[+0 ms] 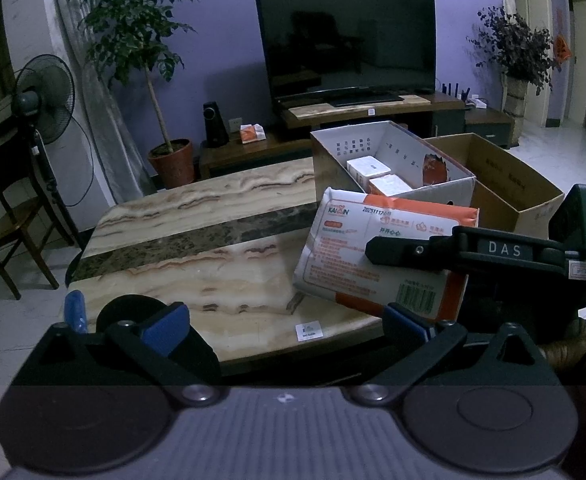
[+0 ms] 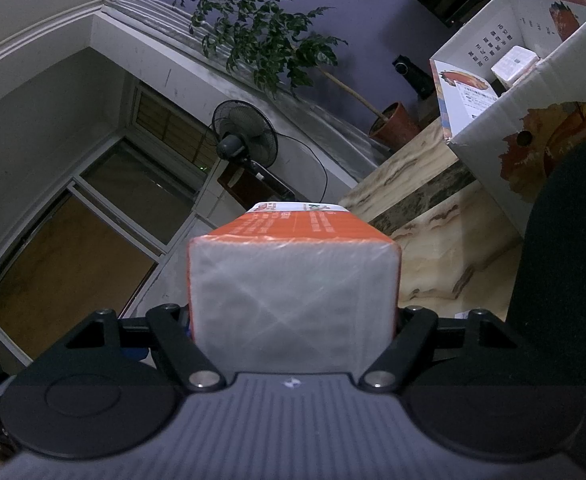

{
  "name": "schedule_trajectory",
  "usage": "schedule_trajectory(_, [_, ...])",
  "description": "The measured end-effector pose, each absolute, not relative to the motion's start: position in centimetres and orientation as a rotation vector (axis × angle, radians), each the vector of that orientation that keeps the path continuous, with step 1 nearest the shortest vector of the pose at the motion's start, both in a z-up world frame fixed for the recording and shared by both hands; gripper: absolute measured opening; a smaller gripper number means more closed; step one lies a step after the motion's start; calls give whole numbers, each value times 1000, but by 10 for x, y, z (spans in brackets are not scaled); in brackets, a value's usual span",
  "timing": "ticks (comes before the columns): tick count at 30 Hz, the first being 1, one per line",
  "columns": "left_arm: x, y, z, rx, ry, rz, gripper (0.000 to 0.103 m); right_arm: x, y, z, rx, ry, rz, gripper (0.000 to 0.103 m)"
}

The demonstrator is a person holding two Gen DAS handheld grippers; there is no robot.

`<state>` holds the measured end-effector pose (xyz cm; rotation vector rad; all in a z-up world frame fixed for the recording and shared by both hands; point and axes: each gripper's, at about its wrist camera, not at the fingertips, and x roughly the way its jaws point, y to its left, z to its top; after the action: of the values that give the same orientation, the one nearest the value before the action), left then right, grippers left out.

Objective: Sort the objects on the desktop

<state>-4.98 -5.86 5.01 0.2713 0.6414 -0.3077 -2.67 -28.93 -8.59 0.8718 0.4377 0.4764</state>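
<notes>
An orange and white tissue pack (image 1: 357,240) hangs tilted over the marble table (image 1: 197,248), just in front of a white carton (image 1: 453,184). My right gripper (image 1: 397,272) comes in from the right and is shut on the pack, with one black finger (image 1: 405,252) lying across its printed face. In the right wrist view the tissue pack (image 2: 293,280) fills the gap of the right gripper (image 2: 293,320), whose pads are hidden behind it. My left gripper (image 1: 287,324) stands open near the table's front edge with nothing between its blue pads (image 1: 165,328).
The white carton (image 2: 533,92) holds small white boxes (image 1: 369,168). An open brown cardboard box (image 1: 509,184) stands right of it. A blue pen (image 1: 75,312) and a black round object (image 1: 133,308) lie at the table's front left corner. A dark blurred shape (image 2: 565,248) blocks the right.
</notes>
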Motion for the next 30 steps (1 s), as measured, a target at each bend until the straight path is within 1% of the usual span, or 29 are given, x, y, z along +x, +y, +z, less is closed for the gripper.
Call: schedule_trajectory(30, [-48, -60, 47, 278, 642, -309, 102, -24, -288, -88, 869, 442, 480, 78])
